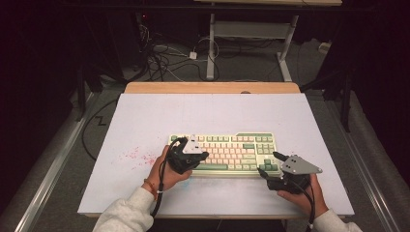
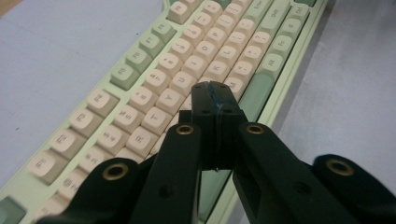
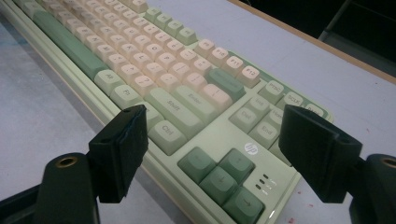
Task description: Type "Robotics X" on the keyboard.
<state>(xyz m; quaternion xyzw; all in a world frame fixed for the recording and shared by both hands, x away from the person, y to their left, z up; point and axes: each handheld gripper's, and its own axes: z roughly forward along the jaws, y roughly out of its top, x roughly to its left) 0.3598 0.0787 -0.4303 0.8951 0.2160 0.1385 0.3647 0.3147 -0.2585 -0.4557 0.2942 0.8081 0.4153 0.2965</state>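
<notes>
1. High view first: we have the keyboard lying flat near the front middle of the bench, long side toward us, with a faint pink speckled stain on the bench surface to its left.
2. We hold the left gripper over the keyboard's left half. In the left gripper view its pads are pressed together with nothing between them — clenched into a single blunt tip that hangs just above the letter rows, close to the green space bar.
3. We hold the right gripper at the keyboard's right front corner. In the right gripper view its jaws stand wide apart and empty, one on each side of the arrow keys, touching nothing.
4. We judge the step in hand to be key pressing: the closed left tip serves as a finger, and the right gripper waits beside the arrow cluster.
5. The next move calls for a short, straight descent of the left tip onto one keycap — centred, so it does not catch a neighbour — then a clean lift. Which key is meant we cannot tell.
</notes>
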